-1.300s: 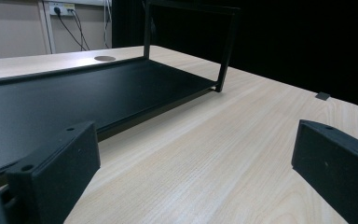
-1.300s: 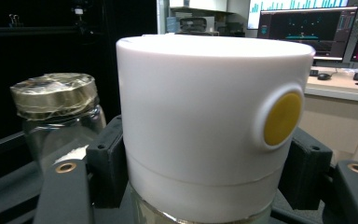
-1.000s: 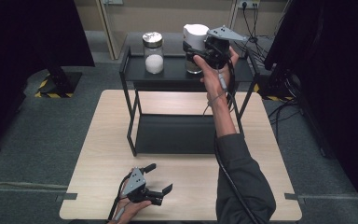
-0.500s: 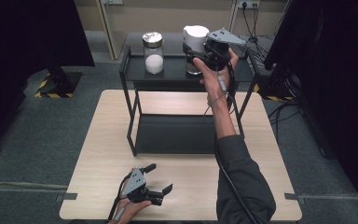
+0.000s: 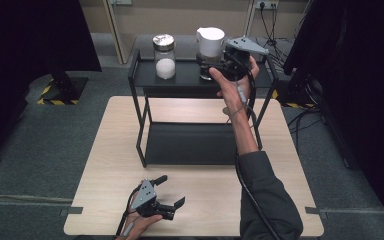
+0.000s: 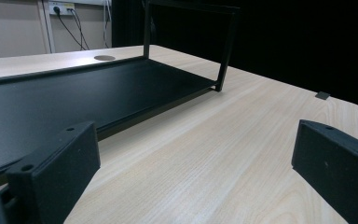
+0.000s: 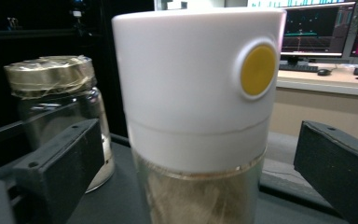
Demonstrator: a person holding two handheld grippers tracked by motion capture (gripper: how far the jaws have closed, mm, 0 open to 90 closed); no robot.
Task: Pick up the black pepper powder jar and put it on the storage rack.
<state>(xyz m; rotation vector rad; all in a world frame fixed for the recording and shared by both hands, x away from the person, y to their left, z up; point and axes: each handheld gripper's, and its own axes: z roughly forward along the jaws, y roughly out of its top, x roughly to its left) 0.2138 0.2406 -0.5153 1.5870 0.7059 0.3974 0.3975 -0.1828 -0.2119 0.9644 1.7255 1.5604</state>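
Two claws are seen. The right claw [image 5: 211, 64] has just been opening: jaws spread, the white-capped jar [image 7: 193, 116] between them but not pressed. The jar is set on the rack's top shelf [image 5: 190, 80], near the gold-lidded jar [image 5: 164, 56]. Step is judged as release after placing; next, a straight withdrawal is called for without clipping it. The left claw [image 5: 169, 192] is spread, idle over the table [image 5: 210, 192].

White-capped clear glass jar [image 7: 198, 116] carries a yellow round button; beside it, a gold-lidded glass jar [image 5: 164, 56] holds white powder, both on the black metal shelf [image 5: 190, 80] over a pale wood-grain counter [image 5: 110, 150].
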